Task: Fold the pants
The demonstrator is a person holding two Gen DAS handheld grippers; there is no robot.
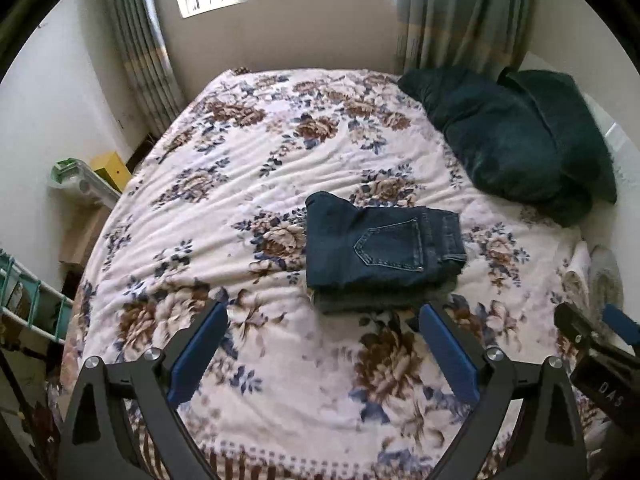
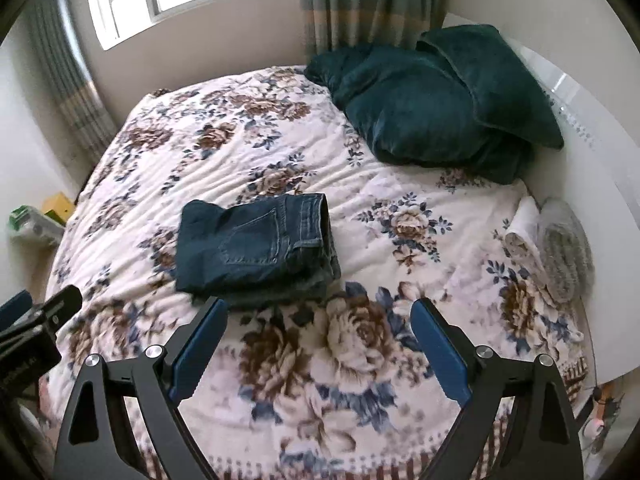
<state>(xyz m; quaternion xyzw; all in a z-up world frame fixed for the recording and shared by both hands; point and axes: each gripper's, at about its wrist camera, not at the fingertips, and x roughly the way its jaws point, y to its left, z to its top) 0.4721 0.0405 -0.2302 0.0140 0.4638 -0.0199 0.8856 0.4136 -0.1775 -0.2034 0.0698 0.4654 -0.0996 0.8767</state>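
Dark blue jeans (image 1: 376,244) lie folded into a compact stack on the floral bedspread (image 1: 248,168), back pocket up. In the right wrist view the jeans (image 2: 252,244) lie left of centre. My left gripper (image 1: 322,312) is open and empty, held above the bed just short of the stack's near edge. My right gripper (image 2: 318,308) is open and empty, its left fingertip close to the stack's near edge. The right gripper shows at the right edge of the left wrist view (image 1: 596,328); the left gripper shows at the left edge of the right wrist view (image 2: 36,312).
Two dark green pillows (image 1: 516,136) lie at the bed's far right by a white headboard (image 2: 592,184). A rolled white towel (image 2: 524,236) and a grey knit item (image 2: 564,248) lie at the right edge. A rack (image 1: 28,296) and boxes (image 1: 108,168) stand left of the bed.
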